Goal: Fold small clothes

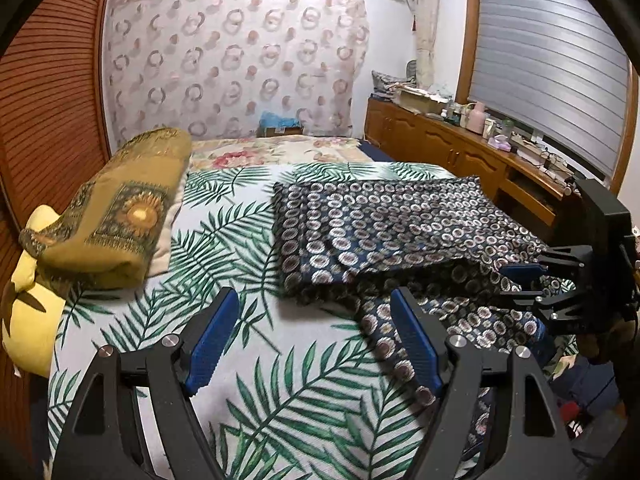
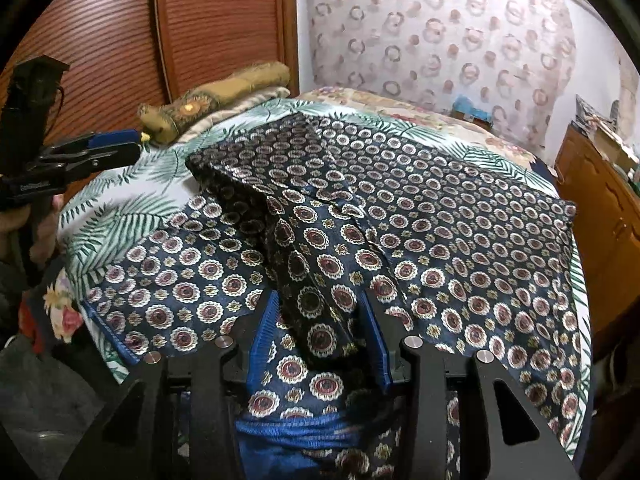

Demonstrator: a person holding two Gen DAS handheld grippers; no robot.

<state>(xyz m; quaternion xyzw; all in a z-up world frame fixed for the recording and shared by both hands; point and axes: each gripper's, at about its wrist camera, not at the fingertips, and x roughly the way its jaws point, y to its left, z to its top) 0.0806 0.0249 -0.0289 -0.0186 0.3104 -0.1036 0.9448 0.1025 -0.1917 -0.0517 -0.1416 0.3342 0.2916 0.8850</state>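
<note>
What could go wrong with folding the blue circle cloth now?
The right tool has only a bunched ridge of the patterned cloth between its fingers, so it might slip out. The left tool is open and holds nothing, so the cloth's near edge, hanging off the bed, could slide down.

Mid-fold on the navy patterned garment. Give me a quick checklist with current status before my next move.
1. Left gripper free: ok, jaws open over the leaf-print bedsheet, nothing between them.
2. Right gripper on fabric: cannot tell; a fold of the navy garment lies between its jaws, contact unclear.
3. Garment fully on the bed: not ok, its near edge hangs over the side.
4. Fold flat: not ok, the middle is bunched into a ridge.
5. Olive folded blanket clear of the garment: ok, bare sheet lies between them.
</note>
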